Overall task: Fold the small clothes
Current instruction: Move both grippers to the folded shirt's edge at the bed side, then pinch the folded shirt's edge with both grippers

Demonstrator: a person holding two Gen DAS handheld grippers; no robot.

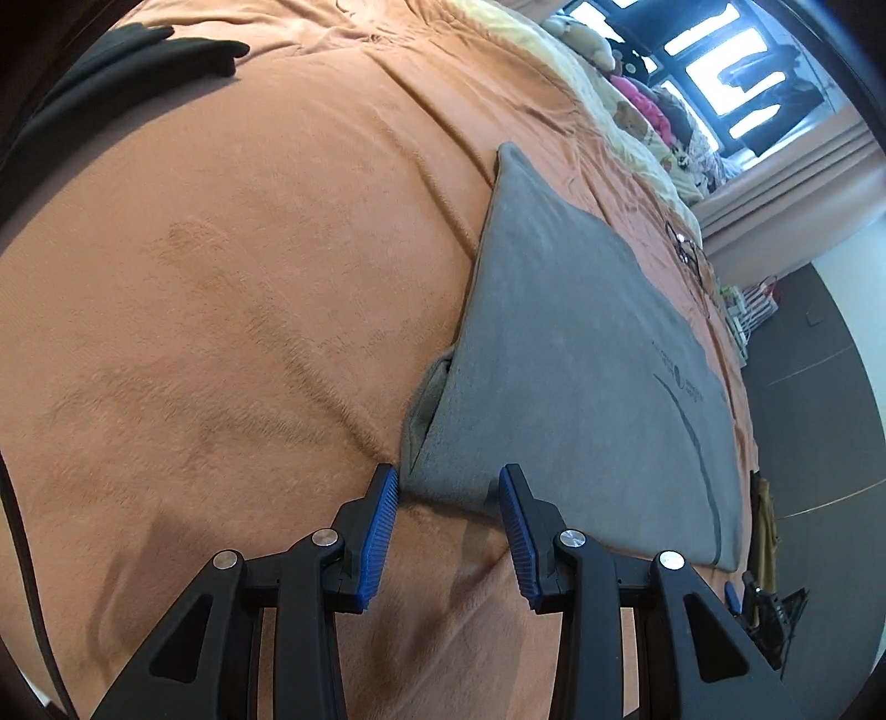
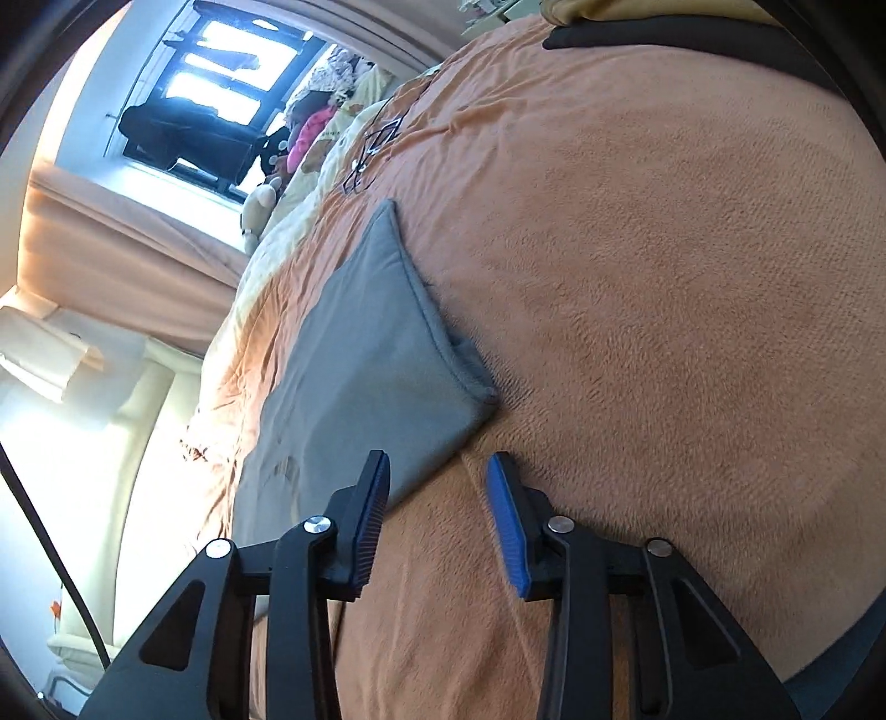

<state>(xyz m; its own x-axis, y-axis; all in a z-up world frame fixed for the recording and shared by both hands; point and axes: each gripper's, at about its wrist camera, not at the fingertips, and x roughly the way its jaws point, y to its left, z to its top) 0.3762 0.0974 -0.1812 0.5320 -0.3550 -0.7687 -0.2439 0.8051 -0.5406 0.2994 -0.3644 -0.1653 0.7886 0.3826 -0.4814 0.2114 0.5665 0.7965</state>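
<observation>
A grey garment lies flat on the orange blanket, with a dark printed curve near one edge. My left gripper is open, its blue pads on either side of the garment's near corner, low over the blanket. In the right wrist view the same grey garment lies on the blanket. My right gripper is open, its jaws astride the garment's near edge, holding nothing.
A black garment lies at the blanket's far left edge and shows in the right wrist view at the top. Glasses lie beyond the grey garment. Stuffed toys and a window are at the bed's far end.
</observation>
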